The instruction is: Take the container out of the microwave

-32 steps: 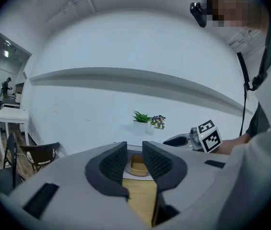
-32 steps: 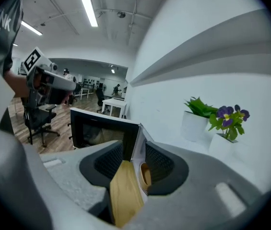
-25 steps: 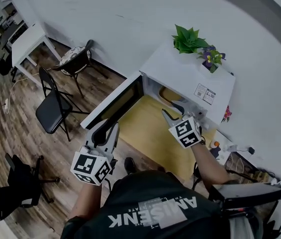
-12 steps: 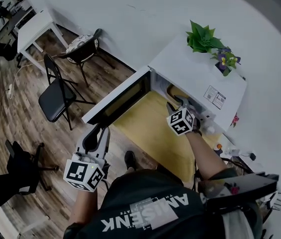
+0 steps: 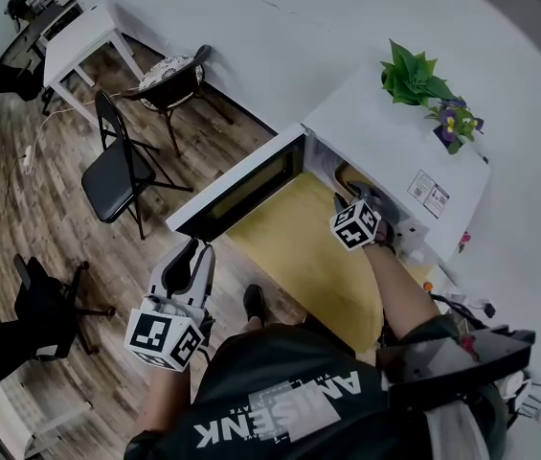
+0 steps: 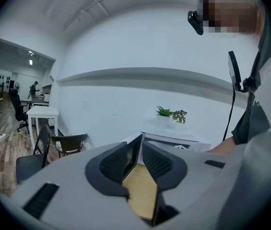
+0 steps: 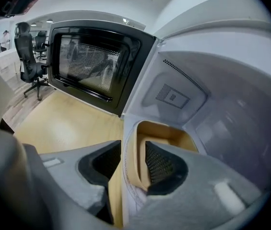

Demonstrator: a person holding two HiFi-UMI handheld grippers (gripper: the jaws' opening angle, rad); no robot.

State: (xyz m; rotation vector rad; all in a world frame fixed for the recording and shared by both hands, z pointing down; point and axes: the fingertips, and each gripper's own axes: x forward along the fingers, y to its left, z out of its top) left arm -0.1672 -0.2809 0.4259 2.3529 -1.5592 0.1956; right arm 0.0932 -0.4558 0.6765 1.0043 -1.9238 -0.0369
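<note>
The right gripper (image 7: 134, 163) reaches into the microwave (image 5: 394, 147) at 1 o'clock, its jaws part-open astride the near wall of the tan container (image 7: 161, 131) and seemingly not yet pinching it. The left gripper (image 6: 134, 158) hangs empty, jaws slightly apart. Gripped by one thin wall, the container could tilt, slip free, or catch the door (image 7: 97, 66) on its way out.
</note>
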